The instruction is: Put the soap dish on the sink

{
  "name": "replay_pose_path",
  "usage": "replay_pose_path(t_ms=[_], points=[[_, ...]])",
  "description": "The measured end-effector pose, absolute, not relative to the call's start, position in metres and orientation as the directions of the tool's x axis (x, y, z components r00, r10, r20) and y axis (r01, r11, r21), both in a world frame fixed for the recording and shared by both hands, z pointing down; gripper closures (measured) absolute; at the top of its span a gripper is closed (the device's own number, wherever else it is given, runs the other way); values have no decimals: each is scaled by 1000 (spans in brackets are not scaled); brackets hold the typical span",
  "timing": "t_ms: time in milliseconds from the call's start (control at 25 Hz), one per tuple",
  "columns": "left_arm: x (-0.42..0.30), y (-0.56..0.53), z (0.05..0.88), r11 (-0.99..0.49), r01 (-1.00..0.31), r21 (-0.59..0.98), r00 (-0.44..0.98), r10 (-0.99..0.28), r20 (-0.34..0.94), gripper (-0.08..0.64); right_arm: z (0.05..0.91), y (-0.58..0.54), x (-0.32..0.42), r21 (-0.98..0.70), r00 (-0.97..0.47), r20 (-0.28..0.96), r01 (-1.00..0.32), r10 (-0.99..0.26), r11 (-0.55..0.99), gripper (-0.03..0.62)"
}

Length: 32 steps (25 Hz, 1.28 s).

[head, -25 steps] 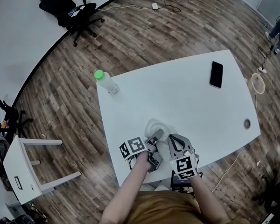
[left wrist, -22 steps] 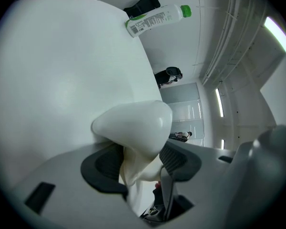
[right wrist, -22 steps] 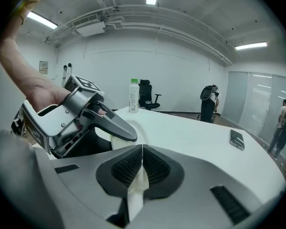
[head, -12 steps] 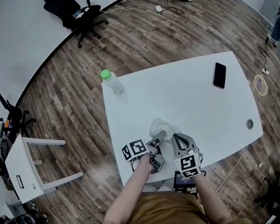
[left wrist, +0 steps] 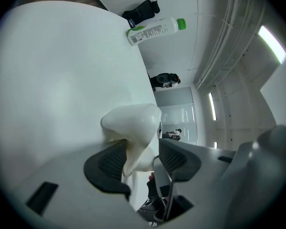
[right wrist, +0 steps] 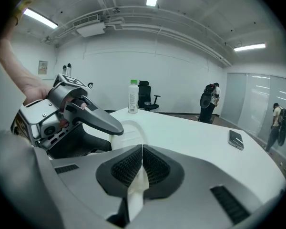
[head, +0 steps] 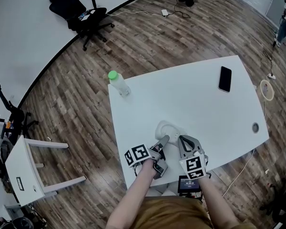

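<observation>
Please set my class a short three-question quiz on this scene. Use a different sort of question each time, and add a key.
1. True or false: the black phone touches the soap dish.
2. What colour is the bottle cap? A red, B green, C blue.
3. Fill in: the left gripper and the right gripper are both shut on the ____.

Key: 1 false; 2 B; 3 soap dish.

Nothing legible; print on the bottle [left wrist: 155,30] is too small to read.
</observation>
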<state>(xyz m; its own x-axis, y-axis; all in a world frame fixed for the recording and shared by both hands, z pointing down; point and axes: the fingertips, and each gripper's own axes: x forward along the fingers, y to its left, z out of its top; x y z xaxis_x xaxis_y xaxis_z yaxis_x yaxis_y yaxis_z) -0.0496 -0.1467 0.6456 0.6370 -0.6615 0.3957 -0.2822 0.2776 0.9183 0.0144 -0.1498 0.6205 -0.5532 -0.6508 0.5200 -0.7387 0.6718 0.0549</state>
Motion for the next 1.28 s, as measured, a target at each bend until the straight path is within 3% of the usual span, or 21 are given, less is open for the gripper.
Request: replay_pose_path(t_ms=[120,240,480,600,1280], points=[[-52,-143,643,270,-266,925,632,-675,379,348,619,-150,15,55,-557,518,-735,-649,675,580],[-55,-139,644,264,-282,922,628,-676,385,429,619,-151,15,59,-556,518,-735,-650,675,580],[-58,-134,643,237,-257,937,643,-682,349,469,621,-151,13,55,-551,525,-738,-648,672,580],[-61,-134,642,225,-287,931,637,-681,361,554,623,-152,13,38,-551,536,-741,-639,671,580],[-79,-147,606,82,-348,934,625,-722,296,554,597,-151,16,-29,-582,506,-749,-637,662,580]])
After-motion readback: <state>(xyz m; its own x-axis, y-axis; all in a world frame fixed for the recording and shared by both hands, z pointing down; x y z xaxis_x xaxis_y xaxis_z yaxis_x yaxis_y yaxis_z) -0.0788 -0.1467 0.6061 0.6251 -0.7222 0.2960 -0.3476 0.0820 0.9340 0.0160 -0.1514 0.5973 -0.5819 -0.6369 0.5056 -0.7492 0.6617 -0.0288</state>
